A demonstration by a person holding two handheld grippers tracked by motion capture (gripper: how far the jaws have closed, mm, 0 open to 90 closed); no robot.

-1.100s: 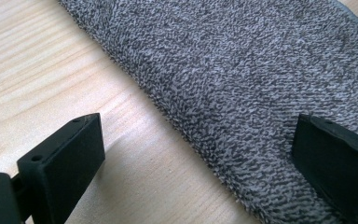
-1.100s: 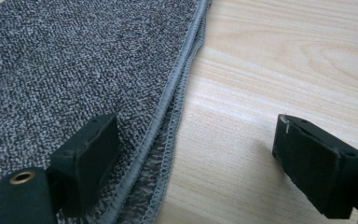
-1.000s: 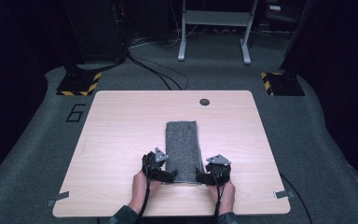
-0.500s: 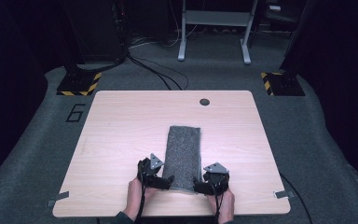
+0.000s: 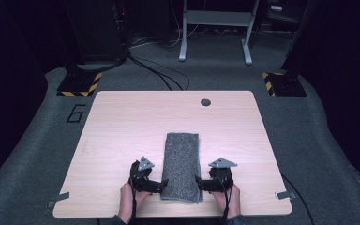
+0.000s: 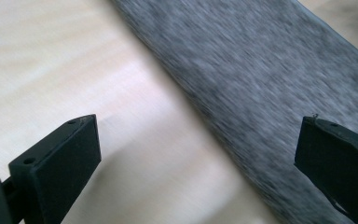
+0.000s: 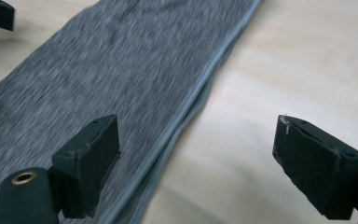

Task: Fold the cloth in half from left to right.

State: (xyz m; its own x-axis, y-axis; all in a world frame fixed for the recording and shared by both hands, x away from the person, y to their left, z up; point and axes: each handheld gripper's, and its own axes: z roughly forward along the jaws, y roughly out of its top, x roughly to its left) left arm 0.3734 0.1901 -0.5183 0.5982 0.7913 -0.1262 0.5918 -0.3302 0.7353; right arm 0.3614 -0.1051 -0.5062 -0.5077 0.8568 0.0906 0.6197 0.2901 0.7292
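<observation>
A grey cloth (image 5: 181, 164), folded into a long strip, lies flat on the wooden table (image 5: 122, 122) near its front edge. My left gripper (image 5: 162, 184) is at the strip's left near corner and my right gripper (image 5: 198, 182) at its right near corner, both pointing inward. In the left gripper view, the left gripper (image 6: 200, 158) stands wide open over the cloth's (image 6: 261, 70) folded edge. The right gripper view has the right gripper (image 7: 198, 163) wide open too, straddling the hemmed edge of the cloth (image 7: 121, 60). Neither gripper's pads press on the fabric.
A dark round hole (image 5: 206, 102) sits near the table's far edge. On the grey floor beyond are cables, two stands with yellow-black striped bases (image 5: 80, 84) (image 5: 281, 82) and a metal frame (image 5: 215, 28). A "6" (image 5: 76, 113) is marked left of the table.
Both hands have drawn back toward the table's near edge. The cloth now lies a little nearer that edge than a second ago.
</observation>
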